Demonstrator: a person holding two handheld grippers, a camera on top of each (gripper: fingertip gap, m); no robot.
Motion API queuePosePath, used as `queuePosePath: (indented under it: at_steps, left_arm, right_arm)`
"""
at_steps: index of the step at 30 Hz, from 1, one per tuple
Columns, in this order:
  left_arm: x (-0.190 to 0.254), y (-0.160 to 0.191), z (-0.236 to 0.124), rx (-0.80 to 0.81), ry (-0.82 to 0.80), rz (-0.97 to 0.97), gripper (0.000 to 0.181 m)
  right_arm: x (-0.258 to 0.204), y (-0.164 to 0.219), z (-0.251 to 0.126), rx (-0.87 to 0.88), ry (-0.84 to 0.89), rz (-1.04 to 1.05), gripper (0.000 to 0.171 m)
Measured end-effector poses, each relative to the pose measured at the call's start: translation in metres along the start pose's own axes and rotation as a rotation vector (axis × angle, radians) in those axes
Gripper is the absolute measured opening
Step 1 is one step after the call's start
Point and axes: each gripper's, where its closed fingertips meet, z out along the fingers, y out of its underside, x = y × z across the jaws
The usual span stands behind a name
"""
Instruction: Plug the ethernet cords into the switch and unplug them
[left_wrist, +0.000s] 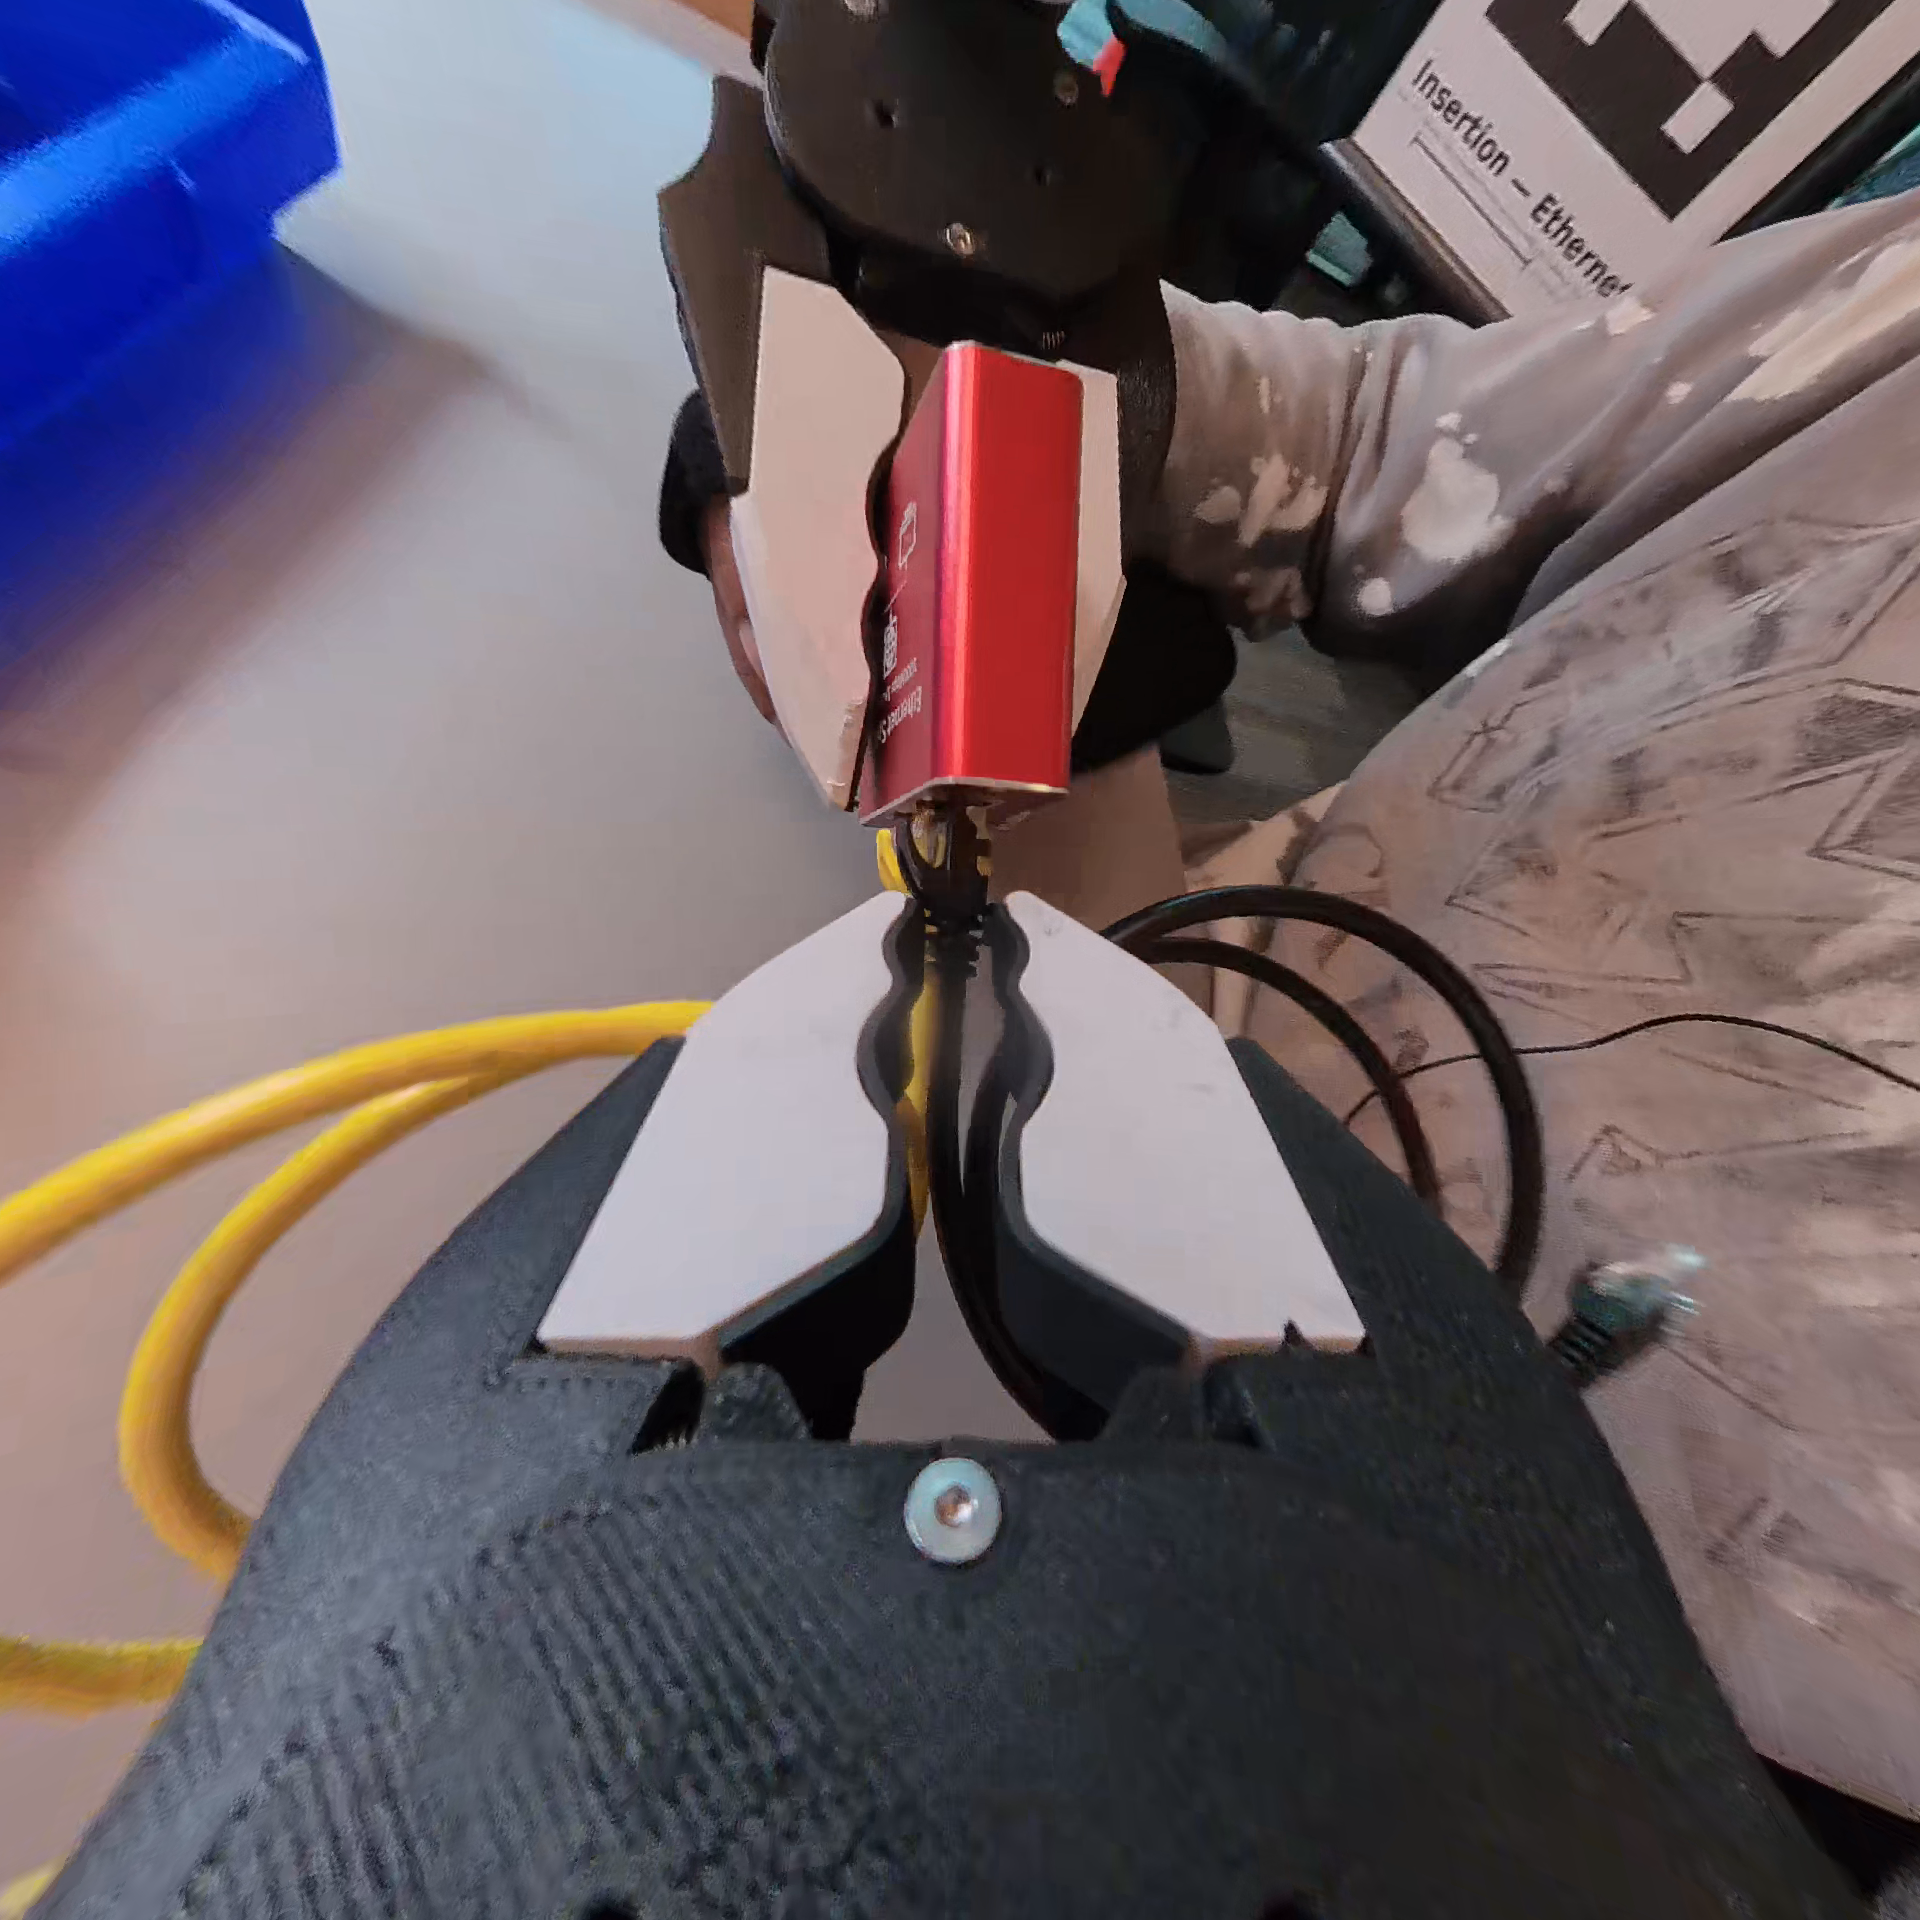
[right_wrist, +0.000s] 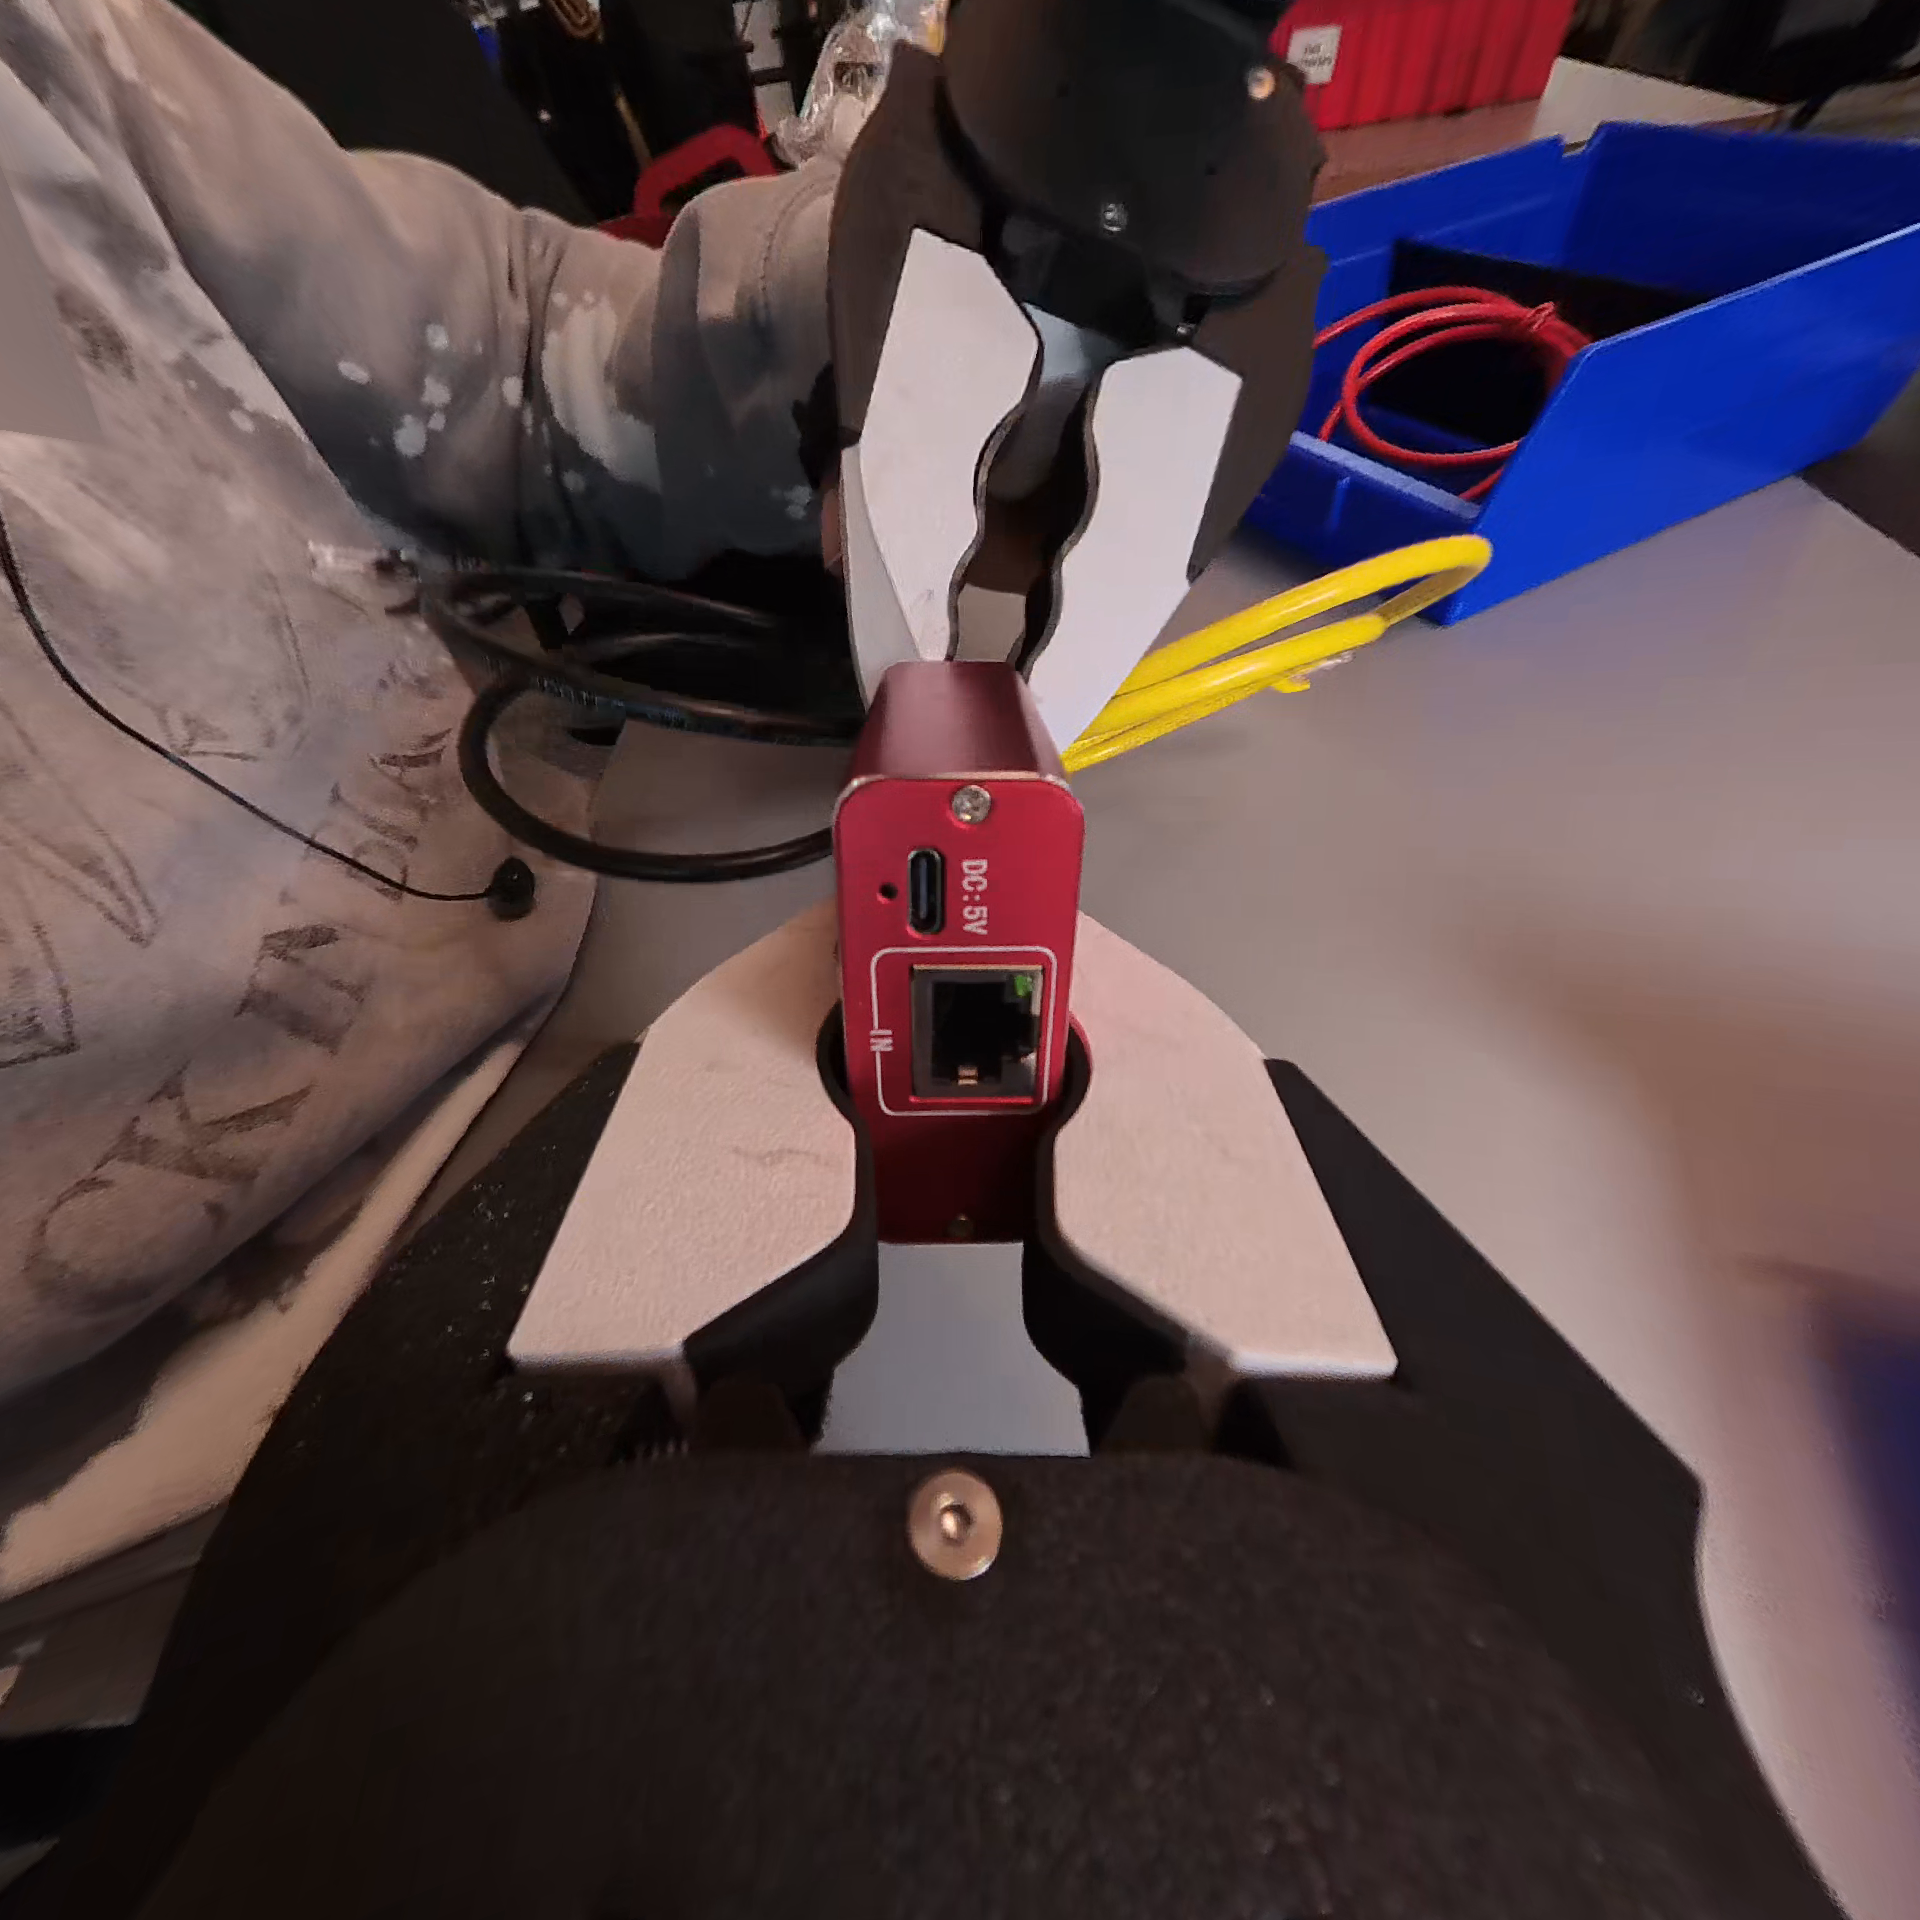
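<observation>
Two grippers, one small red anodised metal switch box (right_wrist: 961, 977), held above the grey tabletop (right_wrist: 1455, 935).
Right gripper (right_wrist: 958, 1039) is clamped on the switch's body, one empty port facing its camera. Left gripper (left_wrist: 951, 935) is pinched tight on one black ethernet cord (left_wrist: 961, 1195) right at its plug, which sits at the switch's far end (seated or not: can't tell). One yellow ethernet cord (left_wrist: 312, 1091) runs alongside, looped on the table. One blue plastic bin (right_wrist: 1662, 364) holds one coiled red cable (right_wrist: 1444, 374).
</observation>
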Motion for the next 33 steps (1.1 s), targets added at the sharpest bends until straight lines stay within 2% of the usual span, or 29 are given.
queuePosePath:
  at_steps: [4, 9, 13, 14, 15, 16, 19, 23, 26, 29, 30, 31, 33]
  left_arm:
    - [-0.007, -0.001, -0.006, 0.090, -0.059, 0.042, 0.012]
    - [-0.010, -0.018, -0.024, 0.334, -0.085, 0.126, 0.011]
    - [-0.004, -0.035, -0.040, 0.491, -0.075, 0.168, 0.011]
    - [-0.003, -0.038, -0.043, 0.516, -0.075, 0.173, 0.011]
    - [-0.003, -0.040, -0.044, 0.528, -0.078, 0.176, 0.011]
    - [-0.003, -0.040, -0.043, 0.527, -0.084, 0.182, 0.011]
    - [-0.005, -0.042, -0.048, 0.514, -0.149, 0.216, 0.012]
    - [0.002, -0.063, -0.086, 0.596, -0.207, 0.275, 0.038]
    - [0.015, -0.078, -0.094, 0.561, -0.231, 0.361, 0.052]
    - [0.022, -0.088, -0.086, 0.440, -0.309, 0.486, 0.047]
    - [0.015, -0.091, -0.085, 0.377, -0.385, 0.521, 0.044]
    - [0.006, -0.093, -0.088, 0.314, -0.477, 0.568, 0.032]
    - [-0.002, -0.105, -0.099, 0.285, -0.587, 0.623, 0.031]
  right_arm:
    - [0.007, -0.009, 0.003, 0.101, 0.054, -0.001, 0.028]
    - [0.015, -0.049, -0.005, 0.345, 0.112, 0.037, 0.030]
    - [0.020, -0.065, -0.008, 0.424, 0.166, 0.046, 0.040]
    - [0.021, -0.069, -0.009, 0.439, 0.184, 0.039, 0.039]
    - [0.021, -0.073, -0.010, 0.458, 0.200, 0.019, 0.028]
    - [0.019, -0.077, -0.011, 0.459, 0.208, -0.011, 0.026]
    - [0.017, -0.089, -0.013, 0.346, 0.236, -0.104, 0.026]
    - [0.016, -0.113, -0.019, 0.111, 0.275, -0.277, 0.026]
    - [0.013, -0.127, -0.014, -0.083, 0.255, -0.445, 0.026]
    - [0.021, -0.136, -0.007, -0.257, 0.276, -0.557, 0.026]
    - [0.024, -0.138, -0.006, -0.305, 0.279, -0.582, 0.026]
    - [0.028, -0.140, -0.006, -0.340, 0.292, -0.598, 0.025]
    - [0.042, -0.148, -0.011, -0.352, 0.372, -0.624, 0.026]
